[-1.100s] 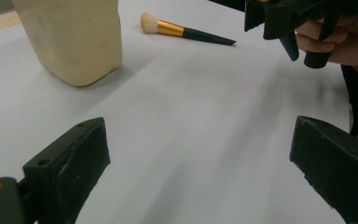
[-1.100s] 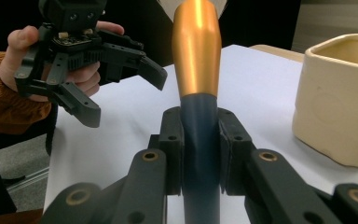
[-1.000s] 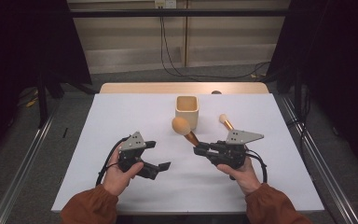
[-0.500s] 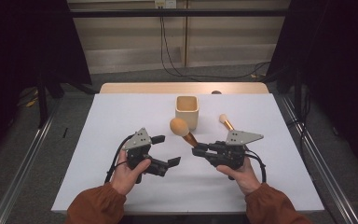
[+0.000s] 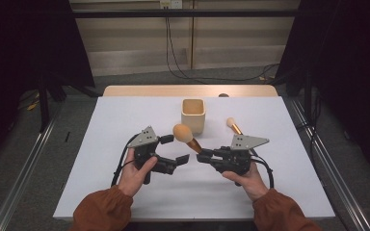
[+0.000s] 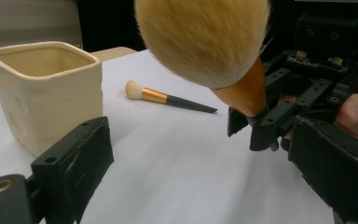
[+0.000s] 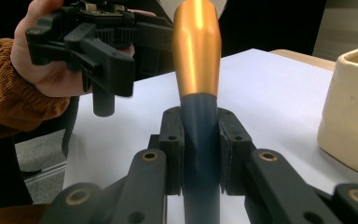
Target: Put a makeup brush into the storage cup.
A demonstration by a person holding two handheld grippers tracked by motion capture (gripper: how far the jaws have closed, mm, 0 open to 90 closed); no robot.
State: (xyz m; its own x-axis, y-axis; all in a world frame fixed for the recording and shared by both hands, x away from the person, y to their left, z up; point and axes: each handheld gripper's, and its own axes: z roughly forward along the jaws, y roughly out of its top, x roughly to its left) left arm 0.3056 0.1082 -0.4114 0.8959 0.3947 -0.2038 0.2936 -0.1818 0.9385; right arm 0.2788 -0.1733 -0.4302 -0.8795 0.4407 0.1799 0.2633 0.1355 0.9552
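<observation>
A big powder brush with a fluffy tan head point(image 5: 183, 133), gold ferrule point(image 7: 196, 46) and dark handle is held head-up over the white table. My right gripper point(image 5: 203, 155) is shut on the handle point(image 7: 200, 140). My left gripper point(image 5: 175, 149) is open just left of the brush, with the brush head point(image 6: 205, 37) above and between its jaws and touching nothing. A cream square cup point(image 5: 193, 114) stands behind the brush, upright and empty. A smaller brush point(image 5: 234, 126) lies flat to the cup's right.
The white tabletop point(image 5: 101, 144) has free room to the left and along the front. A wooden strip point(image 5: 139, 90) runs along the far edge. Metal rails point(image 5: 29, 168) flank the table on the floor.
My left gripper has moved right and a little forward, closing in on the brush and the right gripper. The right gripper and brush have hardly moved.
</observation>
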